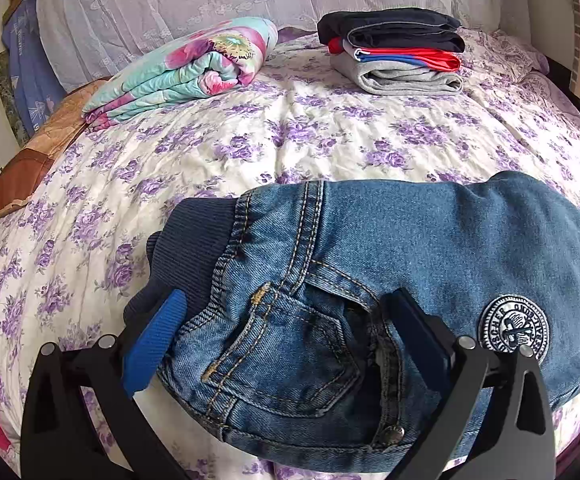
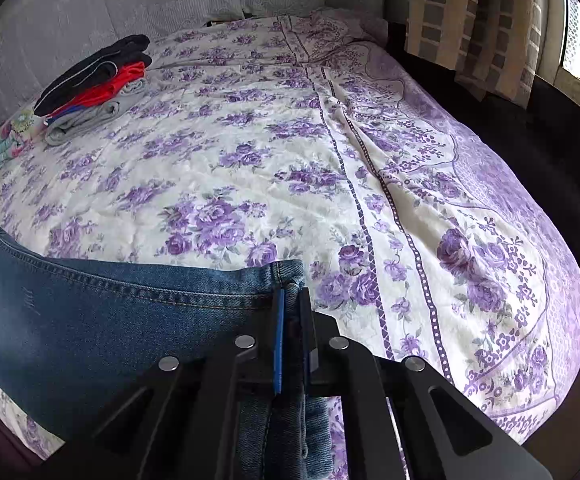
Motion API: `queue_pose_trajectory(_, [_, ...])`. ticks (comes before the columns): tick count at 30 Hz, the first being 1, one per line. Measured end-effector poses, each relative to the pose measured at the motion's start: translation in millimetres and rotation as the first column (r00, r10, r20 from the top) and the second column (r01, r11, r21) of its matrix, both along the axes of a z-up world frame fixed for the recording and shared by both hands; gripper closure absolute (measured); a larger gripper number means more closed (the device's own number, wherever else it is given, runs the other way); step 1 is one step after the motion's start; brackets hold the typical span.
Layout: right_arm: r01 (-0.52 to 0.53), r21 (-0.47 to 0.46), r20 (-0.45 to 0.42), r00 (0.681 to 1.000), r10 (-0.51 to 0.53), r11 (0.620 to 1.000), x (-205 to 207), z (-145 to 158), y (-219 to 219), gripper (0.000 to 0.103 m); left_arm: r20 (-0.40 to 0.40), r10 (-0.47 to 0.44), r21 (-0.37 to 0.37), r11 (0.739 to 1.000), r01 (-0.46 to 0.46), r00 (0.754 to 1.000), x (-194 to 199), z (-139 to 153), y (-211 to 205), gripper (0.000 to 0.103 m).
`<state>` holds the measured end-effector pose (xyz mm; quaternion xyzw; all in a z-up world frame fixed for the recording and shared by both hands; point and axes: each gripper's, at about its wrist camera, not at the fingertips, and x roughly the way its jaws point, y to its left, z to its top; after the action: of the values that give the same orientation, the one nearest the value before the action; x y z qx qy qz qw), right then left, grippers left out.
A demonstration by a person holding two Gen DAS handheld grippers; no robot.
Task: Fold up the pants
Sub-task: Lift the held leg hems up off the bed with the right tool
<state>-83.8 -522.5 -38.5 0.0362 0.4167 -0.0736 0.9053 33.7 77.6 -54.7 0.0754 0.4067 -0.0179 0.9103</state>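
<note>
A pair of small blue denim pants with a navy ribbed waistband lies on the purple-flowered bedspread near the front edge. My left gripper is open, its fingers straddling the waist end by the back pocket. In the right wrist view the leg end of the pants lies at the lower left. My right gripper is shut on the hem of the pants, the denim pinched between the two pads.
A stack of folded clothes, dark, red and grey, sits at the back of the bed; it also shows in the right wrist view. A folded flowered quilt lies at the back left. Curtains hang at the right.
</note>
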Motion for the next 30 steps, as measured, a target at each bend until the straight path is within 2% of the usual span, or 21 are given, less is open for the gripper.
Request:
queue_pose_trajectory(4, [-0.015, -0.033, 0.004, 1.000, 0.015, 0.999, -6.1, -2.7, 3.0, 0.093, 0.016, -0.004, -0.010, 1.000, 0.004, 1.000, -3.3, -0.9, 1.3, 0.004])
queue_pose_trajectory(5, [0.002, -0.042, 0.017, 1.000, -0.001, 0.999, -10.2, 2.4, 3.3, 0.085, 0.020, 0.001, -0.023, 1.000, -0.001, 1.000, -4.6, 0.6, 2.5, 0.004])
queue_pose_trajectory(8, [0.046, -0.023, 0.113, 0.993, -0.043, 0.999, -34.6, 31.7, 8.5, 0.079, 0.020, 0.010, -0.129, 0.992, -0.008, 1.000, -12.3, 12.8, 11.7, 0.005])
queue_pose_trajectory(9, [0.041, -0.005, 0.141, 0.989, -0.040, 0.999, -43.5, 41.3, 14.4, 0.072, 0.018, 0.013, -0.162, 0.987, -0.010, 1.000, -16.8, 19.4, 14.7, 0.005])
queue_pose_trajectory(12, [-0.054, 0.029, 0.157, 0.986, 0.049, 0.998, -57.5, 51.4, 46.6, 0.062, 0.040, -0.008, -0.211, 0.977, 0.016, 0.999, -38.5, 38.0, 12.4, 0.005])
queue_pose_trajectory(13, [-0.069, 0.015, 0.130, 0.989, 0.066, 0.998, -56.9, 44.6, 56.6, 0.062, 0.049, -0.027, -0.211, 0.977, 0.037, 0.998, -45.7, 40.8, 8.8, 0.005])
queue_pose_trajectory(15, [-0.021, -0.010, 0.017, 1.000, 0.021, 1.000, -46.0, 12.9, 60.1, 0.062, 0.020, -0.031, -0.141, 0.990, 0.033, 0.999, -50.4, 30.4, -2.1, 0.005])
queue_pose_trajectory(16, [-0.003, 0.039, -0.042, 0.999, 0.005, 0.999, -38.6, -9.3, 51.7, 0.064, -0.018, -0.019, -0.102, 0.995, 0.017, 1.000, -46.2, 16.2, -4.4, 0.005])
queue_pose_trajectory(17, [-0.004, 0.098, 0.001, 1.000, 0.004, 0.995, -40.2, -20.7, 42.6, 0.063, -0.059, -0.006, -0.080, 0.997, 0.001, 0.998, -38.8, -2.1, -2.9, 0.004])
queue_pose_trajectory(18, [-0.015, 0.113, 0.049, 0.999, 0.009, 0.993, -43.3, -22.0, 38.5, 0.064, -0.052, -0.012, -0.094, 0.996, 0.007, 0.999, -36.7, -14.4, 0.7, 0.004])
queue_pose_trajectory(19, [-0.013, 0.128, 0.056, 0.998, 0.005, 0.992, -43.9, -20.1, 37.3, 0.064, 0.000, -0.013, -0.084, 0.996, 0.013, 1.000, -41.6, -16.3, -0.3, 0.004])
queue_pose_trajectory(20, [0.001, 0.152, 0.067, 0.998, -0.011, 0.988, -46.4, -14.7, 35.7, 0.064, -0.002, 0.000, -0.059, 0.998, 0.000, 1.000, -42.5, -16.0, -4.4, 0.004])
queue_pose_trajectory(22, [0.021, 0.213, 0.133, 0.990, -0.050, 0.977, -62.4, 0.7, 29.3, 0.062, -0.008, 0.017, -0.073, 0.997, -0.018, 1.000, -44.3, -5.6, -6.1, 0.005])
queue_pose_trajectory(23, [0.041, 0.243, 0.171, 0.982, -0.084, 0.969, -75.1, 9.6, 22.4, 0.055, 0.002, 0.014, -0.099, 0.995, -0.014, 1.000, -46.8, 1.0, -4.2, 0.005])
queue_pose_trajectory(24, [0.078, 0.269, 0.200, 0.971, -0.134, 0.960, -87.9, 17.6, 14.3, 0.040, 0.012, 0.014, -0.127, 0.992, -0.012, 1.000, -49.6, 8.2, -1.7, 0.005])
queue_pose_trajectory(26, [0.157, 0.352, 0.245, 0.936, -0.253, 0.923, -115.7, 25.5, -5.4, 0.022, 0.011, 0.009, -0.201, 0.980, -0.007, 1.000, -53.4, 18.7, 3.0, 0.005])
queue_pose_trajectory(28, [0.186, 0.472, 0.233, 0.917, -0.325, 0.862, -135.2, 15.2, -19.5, 0.021, 0.004, 0.001, -0.255, 0.967, 0.000, 1.000, -56.1, 24.4, 2.9, 0.005])
queue_pose_trajectory(30, [0.168, 0.572, 0.206, 0.918, -0.339, 0.803, -142.5, -4.8, -22.3, 0.021, -0.016, -0.016, -0.281, 0.960, 0.011, 1.000, -55.8, 23.3, -3.1, 0.005])
